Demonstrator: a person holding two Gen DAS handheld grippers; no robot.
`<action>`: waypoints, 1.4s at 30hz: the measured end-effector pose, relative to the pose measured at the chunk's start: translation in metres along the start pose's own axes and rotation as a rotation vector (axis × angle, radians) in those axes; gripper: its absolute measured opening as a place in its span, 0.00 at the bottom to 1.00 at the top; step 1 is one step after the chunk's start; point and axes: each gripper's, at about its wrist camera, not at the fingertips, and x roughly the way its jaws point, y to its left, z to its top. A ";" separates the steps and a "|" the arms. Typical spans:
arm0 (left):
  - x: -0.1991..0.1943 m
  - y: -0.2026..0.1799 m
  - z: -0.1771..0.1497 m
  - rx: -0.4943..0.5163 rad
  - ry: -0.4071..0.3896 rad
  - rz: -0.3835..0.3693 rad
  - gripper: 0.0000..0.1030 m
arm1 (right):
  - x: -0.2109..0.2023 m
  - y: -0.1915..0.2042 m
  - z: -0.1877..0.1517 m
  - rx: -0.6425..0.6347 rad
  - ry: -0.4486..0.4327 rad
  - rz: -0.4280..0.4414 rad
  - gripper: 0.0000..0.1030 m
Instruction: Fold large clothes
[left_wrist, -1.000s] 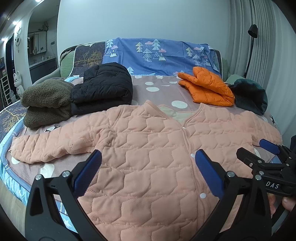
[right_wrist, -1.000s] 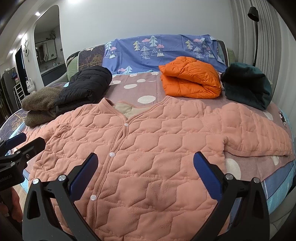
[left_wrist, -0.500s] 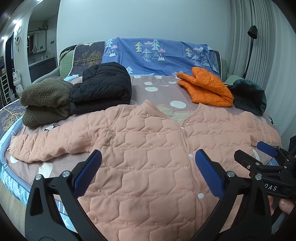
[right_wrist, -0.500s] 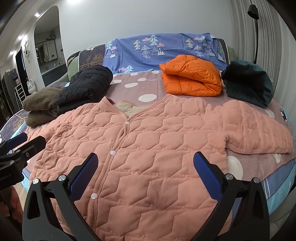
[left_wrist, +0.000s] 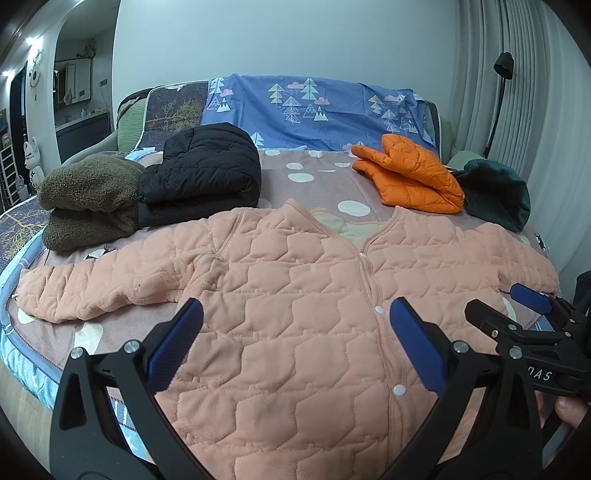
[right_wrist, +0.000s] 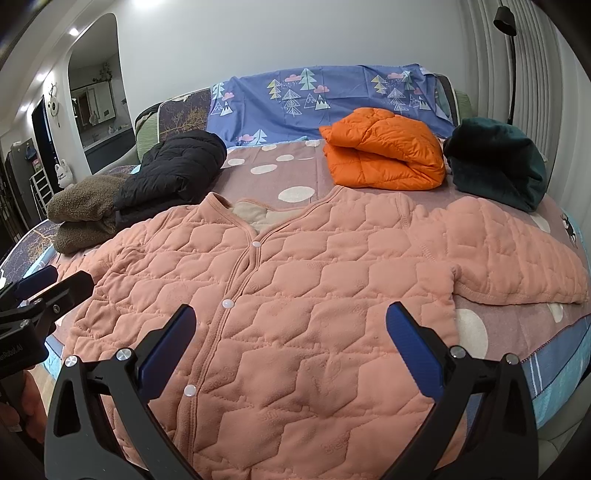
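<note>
A large peach quilted jacket (left_wrist: 295, 314) (right_wrist: 314, 295) lies flat on the bed, front up, snaps closed, both sleeves spread out sideways. My left gripper (left_wrist: 295, 325) hovers open over its lower left half, nothing between the blue pads. My right gripper (right_wrist: 291, 328) hovers open over the lower right half, also empty. In the left wrist view the right gripper (left_wrist: 517, 306) shows at the right edge with a hand on it. The right wrist view catches the left gripper (right_wrist: 51, 284) at its left edge.
Folded clothes sit further back on the bed (left_wrist: 314, 173): a brown fleece (left_wrist: 85, 203), a black puffer (left_wrist: 207, 173), an orange puffer (right_wrist: 384, 155) and a dark green garment (right_wrist: 498, 158). A floor lamp (right_wrist: 508, 55) and curtains stand at the right.
Both grippers have shifted slightly, so the jacket sits a bit higher and further in each view. Both jaws stay open and the jacket lies as before.
</note>
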 end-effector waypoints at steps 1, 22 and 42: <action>0.000 0.001 0.000 -0.001 0.000 0.000 0.98 | 0.000 0.000 0.000 0.000 0.000 0.000 0.99; -0.001 0.026 0.003 -0.079 -0.005 -0.060 0.98 | 0.000 0.001 -0.001 0.005 -0.003 0.004 0.99; -0.012 0.354 -0.067 -0.921 -0.034 0.213 0.77 | 0.012 0.006 0.004 -0.005 0.024 0.046 0.99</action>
